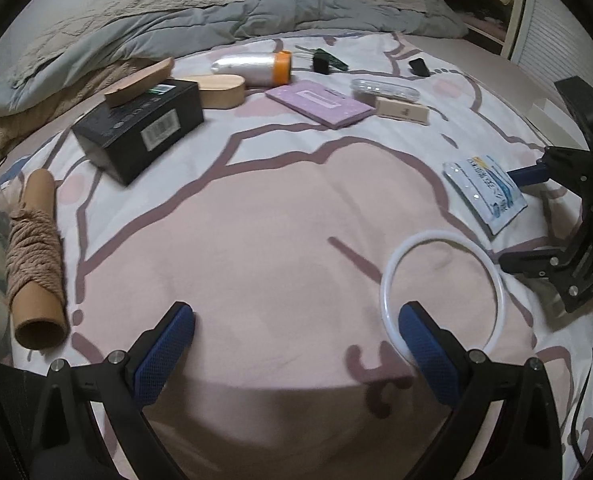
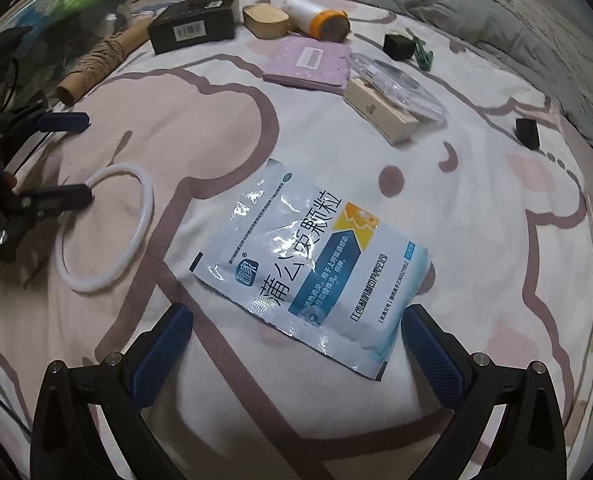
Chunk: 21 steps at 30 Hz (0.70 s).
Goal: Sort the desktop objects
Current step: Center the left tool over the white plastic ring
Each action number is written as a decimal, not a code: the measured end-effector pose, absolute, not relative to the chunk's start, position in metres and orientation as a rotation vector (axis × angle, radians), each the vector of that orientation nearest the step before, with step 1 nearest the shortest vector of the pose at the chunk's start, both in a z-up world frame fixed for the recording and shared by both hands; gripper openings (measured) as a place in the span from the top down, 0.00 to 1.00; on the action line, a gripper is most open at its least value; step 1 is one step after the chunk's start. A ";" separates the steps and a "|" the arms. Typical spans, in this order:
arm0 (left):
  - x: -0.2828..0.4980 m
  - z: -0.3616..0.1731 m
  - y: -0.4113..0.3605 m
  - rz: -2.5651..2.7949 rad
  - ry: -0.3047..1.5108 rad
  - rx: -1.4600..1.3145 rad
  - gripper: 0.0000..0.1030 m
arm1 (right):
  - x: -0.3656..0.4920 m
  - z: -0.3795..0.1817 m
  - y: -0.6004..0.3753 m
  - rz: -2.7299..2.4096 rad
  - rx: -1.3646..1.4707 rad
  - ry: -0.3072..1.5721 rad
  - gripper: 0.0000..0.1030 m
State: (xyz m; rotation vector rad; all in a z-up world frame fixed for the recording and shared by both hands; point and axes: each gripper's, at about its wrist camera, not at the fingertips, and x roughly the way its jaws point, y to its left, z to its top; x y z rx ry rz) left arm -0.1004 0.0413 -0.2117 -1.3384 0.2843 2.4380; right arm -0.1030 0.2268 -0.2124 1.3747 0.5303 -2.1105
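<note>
Two grippers hovered wide open over a bed [image 1: 256,264] with a pink-and-white cartoon sheet. The left gripper [image 1: 296,344] held nothing; a white ring [image 1: 390,276] lay flat at its 2 o'clock, its near arc touching or just behind the right finger [image 1: 424,344]. The right gripper [image 2: 296,344], also empty, straddled the near corner of a blue-and-white sachet [image 2: 312,264] lying flat on the sheet; whether the fingers touched it could not be told. From the left wrist view, a twine-wrapped tube [image 1: 36,256] lay at 9 o'clock, a black box [image 1: 140,132] at 11, a purple notebook [image 1: 320,104] and an orange-capped roll [image 1: 252,66] at 12, and the sachet at 2, beside the other gripper.
</note>
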 end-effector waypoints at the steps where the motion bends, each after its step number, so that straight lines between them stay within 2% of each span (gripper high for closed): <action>1: -0.100 -0.211 0.040 2.444 0.289 -1.338 0.00 | -0.102 -0.212 0.225 -2.120 1.360 0.537 0.00; 12: -0.108 -0.209 0.004 2.583 0.317 -1.383 0.00 | -0.102 -0.215 0.221 -2.198 1.237 0.515 0.00; 17: -0.108 -0.205 -0.005 2.586 0.254 -1.380 0.00 | -0.103 -0.212 0.227 -2.189 1.235 0.464 0.00; 21: -0.101 -0.190 0.000 2.529 0.150 -1.256 0.00 | -0.104 -0.213 0.228 -2.185 1.233 0.450 0.00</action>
